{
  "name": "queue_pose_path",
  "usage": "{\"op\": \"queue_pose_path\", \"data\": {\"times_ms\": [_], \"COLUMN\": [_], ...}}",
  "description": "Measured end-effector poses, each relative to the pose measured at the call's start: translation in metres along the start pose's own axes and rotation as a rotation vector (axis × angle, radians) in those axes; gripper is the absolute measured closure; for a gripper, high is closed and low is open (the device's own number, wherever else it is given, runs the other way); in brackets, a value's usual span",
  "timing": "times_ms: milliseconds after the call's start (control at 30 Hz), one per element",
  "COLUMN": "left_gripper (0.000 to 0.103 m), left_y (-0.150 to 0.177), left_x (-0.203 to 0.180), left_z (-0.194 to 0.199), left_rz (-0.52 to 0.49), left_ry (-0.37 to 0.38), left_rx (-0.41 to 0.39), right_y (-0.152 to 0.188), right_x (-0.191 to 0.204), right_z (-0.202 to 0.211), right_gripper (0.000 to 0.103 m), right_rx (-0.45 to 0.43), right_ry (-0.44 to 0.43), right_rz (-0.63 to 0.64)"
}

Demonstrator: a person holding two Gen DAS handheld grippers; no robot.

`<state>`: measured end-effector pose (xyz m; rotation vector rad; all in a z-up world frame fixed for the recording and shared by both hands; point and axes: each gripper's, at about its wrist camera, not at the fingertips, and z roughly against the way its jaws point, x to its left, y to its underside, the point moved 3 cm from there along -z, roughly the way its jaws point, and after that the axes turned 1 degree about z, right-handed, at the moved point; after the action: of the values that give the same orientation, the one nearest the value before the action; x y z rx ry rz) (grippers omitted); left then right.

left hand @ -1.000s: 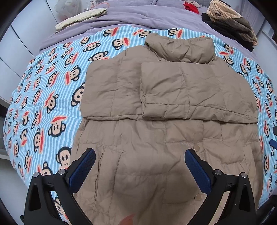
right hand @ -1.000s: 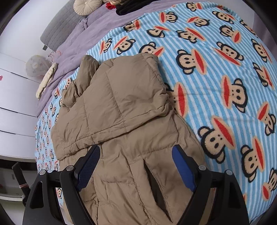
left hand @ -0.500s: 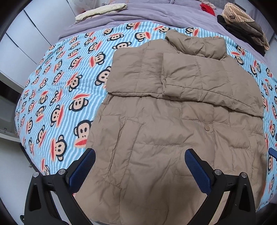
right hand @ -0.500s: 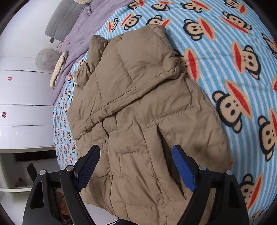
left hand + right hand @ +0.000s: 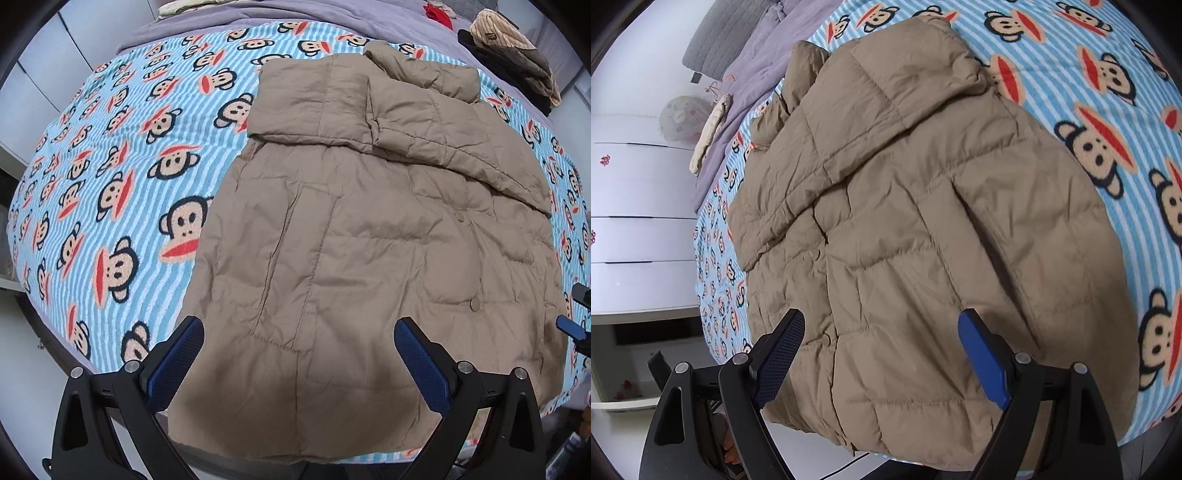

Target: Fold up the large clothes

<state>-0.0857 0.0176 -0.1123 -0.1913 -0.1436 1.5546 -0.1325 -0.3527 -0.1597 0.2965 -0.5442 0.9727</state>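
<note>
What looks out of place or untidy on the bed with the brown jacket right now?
Little stands out. The brown jacket lies flat on the monkey-print blanket with both sleeves folded across the chest, but its hem hangs over the near bed edge. Both the left gripper and right gripper hover open above it.

A home bedroom: a bed under a monkey-print blanket, a purple duvet at the top of the frame, folded clothes upper right, and white drawers at the left.
</note>
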Motion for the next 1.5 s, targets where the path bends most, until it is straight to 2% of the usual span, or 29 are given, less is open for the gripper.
{"op": "queue_pose_path", "data": {"times_ms": [133,267,433,600,767,933,967,1000,1033,1067,1100,1133,1167,1200,1267,1500], "left_gripper": [0.0,0.0,0.0,0.0,0.0,0.0,0.005,0.017,0.025,0.046,0.07,0.079,0.085,0.085,0.09,0.09], "left_y": [0.02,0.041,0.076,0.103,0.098,0.083,0.081,0.079,0.077,0.076,0.074,0.071,0.07,0.068,0.063,0.02], "left_x": [0.03,0.049,0.057,0.058,0.05,0.045,0.044,0.044,0.042,0.042,0.043,0.044,0.047,0.051,0.056,0.056], "left_z": [0.004,0.006,-0.006,-0.036,-0.048,-0.04,-0.037,-0.036,-0.037,-0.037,-0.037,-0.036,-0.035,-0.032,-0.026,0.01], "left_rz": [0.027,-0.014,-0.02,0.054,0.13,0.149,0.147,0.141,0.133,0.128,0.124,0.121,0.122,0.129,0.145,0.158], "left_ry": [0.083,0.168,0.339,0.41,0.495,0.545,0.553,0.556,0.557,0.554,0.547,0.531,0.52,0.525,0.534,0.548], "left_rx": [0.012,0.044,0.175,0.293,0.28,0.216,0.205,0.2,0.203,0.203,0.202,0.199,0.19,0.176,0.151,0.021], "right_y": [0.03,0.056,0.089,0.112,0.122,0.111,0.11,0.109,0.108,0.107,0.107,0.107,0.107,0.108,0.106,0.078], "right_x": [-0.005,-0.02,-0.051,-0.094,-0.116,-0.119,-0.116,-0.113,-0.111,-0.11,-0.107,-0.106,-0.106,-0.104,-0.103,-0.077], "right_z": [0.002,0.014,0.04,0.049,0.027,0.011,0.009,0.007,0.007,0.006,0.007,0.006,0.005,0.007,0.01,0.031], "right_gripper": [0.016,0.016,0.016,0.016,0.016,0.016,0.016,0.016,0.016,0.021,0.038,0.05,0.071,0.082,0.09,0.092], "right_rx": [-0.012,-0.039,-0.09,-0.091,-0.07,-0.095,-0.101,-0.102,-0.103,-0.104,-0.107,-0.106,-0.106,-0.111,-0.124,-0.133], "right_ry": [-0.003,-0.024,-0.046,-0.088,-0.159,-0.26,-0.281,-0.287,-0.284,-0.291,-0.297,-0.296,-0.29,-0.285,-0.272,-0.266], "right_rz": [-0.038,-0.081,-0.175,-0.363,-0.469,-0.502,-0.499,-0.496,-0.495,-0.494,-0.495,-0.497,-0.495,-0.49,-0.469,-0.324]}}
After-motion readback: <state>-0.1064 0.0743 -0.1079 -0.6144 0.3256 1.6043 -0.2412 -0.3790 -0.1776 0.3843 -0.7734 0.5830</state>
